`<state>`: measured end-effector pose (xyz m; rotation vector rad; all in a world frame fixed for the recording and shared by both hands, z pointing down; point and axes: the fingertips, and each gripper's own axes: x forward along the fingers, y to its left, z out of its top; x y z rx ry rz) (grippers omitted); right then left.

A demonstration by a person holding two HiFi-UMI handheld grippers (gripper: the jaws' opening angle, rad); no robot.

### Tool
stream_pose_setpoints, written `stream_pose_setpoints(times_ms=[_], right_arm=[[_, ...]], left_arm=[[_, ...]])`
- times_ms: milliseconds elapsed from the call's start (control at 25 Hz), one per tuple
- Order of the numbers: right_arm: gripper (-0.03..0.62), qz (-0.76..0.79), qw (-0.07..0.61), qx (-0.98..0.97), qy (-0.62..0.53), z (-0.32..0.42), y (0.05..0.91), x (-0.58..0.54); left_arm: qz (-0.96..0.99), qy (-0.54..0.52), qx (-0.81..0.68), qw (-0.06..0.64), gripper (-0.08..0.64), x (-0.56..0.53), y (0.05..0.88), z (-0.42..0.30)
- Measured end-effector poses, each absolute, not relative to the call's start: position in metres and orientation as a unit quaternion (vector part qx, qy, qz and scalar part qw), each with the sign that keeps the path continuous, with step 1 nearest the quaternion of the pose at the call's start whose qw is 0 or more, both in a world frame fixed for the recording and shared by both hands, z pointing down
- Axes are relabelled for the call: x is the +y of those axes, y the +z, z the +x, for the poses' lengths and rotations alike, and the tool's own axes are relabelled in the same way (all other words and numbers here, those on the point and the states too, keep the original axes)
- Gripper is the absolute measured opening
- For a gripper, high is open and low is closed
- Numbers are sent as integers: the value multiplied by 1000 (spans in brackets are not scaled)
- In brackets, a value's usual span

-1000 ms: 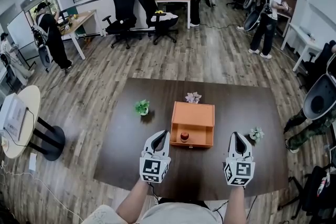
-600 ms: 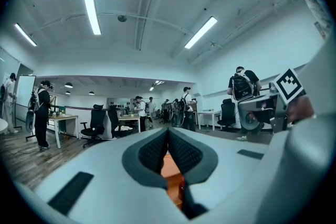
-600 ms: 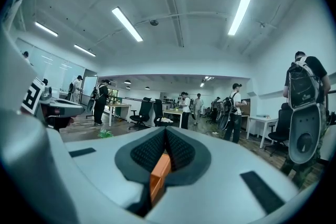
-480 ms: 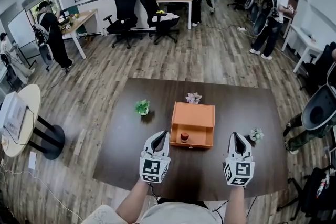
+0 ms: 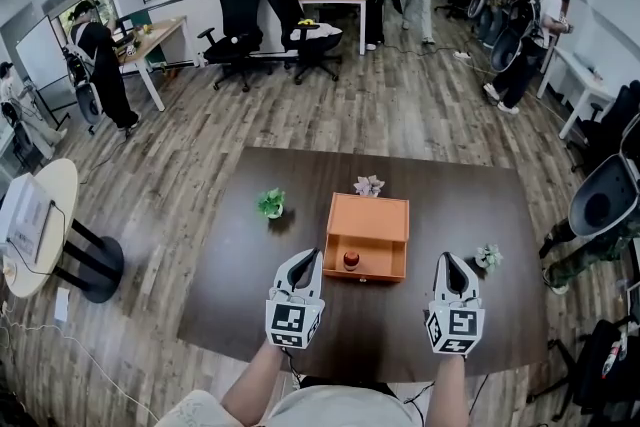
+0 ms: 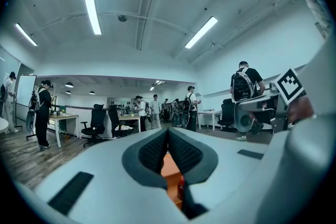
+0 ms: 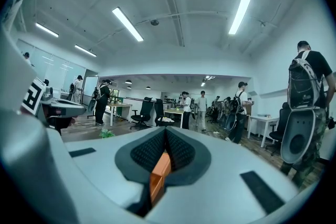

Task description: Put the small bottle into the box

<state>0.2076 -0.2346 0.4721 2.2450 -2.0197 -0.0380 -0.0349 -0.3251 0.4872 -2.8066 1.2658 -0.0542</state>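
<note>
Left tongs [image 5: 308, 257], at 7 o'clock on the dark table [image 5: 240, 305], had both jaws pressed together with nothing between them; only a sliver of the orange box and the red bottle showed past the pads in the left gripper view. Right tongs [image 5: 448, 260], at 5 o'clock, were likewise closed and empty and level. Small bottle [image 5: 351, 260], red, stood upright in the open near compartment of the orange box [image 5: 368, 213] at table centre, so the placing looked already done. Small pale plant [image 5: 488, 256] sat just beside the right tongs at their 1 o'clock. Green plant [image 5: 271, 204] sat at the box's 10 o'clock, and a pale flower-like plant [image 5: 368, 185] at its 12 o'clock, close to the far wall. Hazards, as judged: any further reach with closed tips could tip the bottle or shove the light box toward 12 o'clock into the flower, and a careless swing of the right tongs could topple the plant beside it. Against the earlier frames, tongs, box, bottle and plants lay unchanged; only the people standing far off at 12 to 2 o'clock had shifted position.
</note>
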Motion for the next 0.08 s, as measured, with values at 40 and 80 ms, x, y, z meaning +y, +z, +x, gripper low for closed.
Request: stream_pose_setpoints(times_ms=[40, 80], right_arm=[[0, 742, 60, -668, -12, 208, 472, -234], [0, 741, 59, -669, -12, 208, 472, -234]], left_arm=[[-911, -17, 411, 31, 3, -325, 487, -35], [-911, -16, 412, 32, 3, -324, 487, -35]])
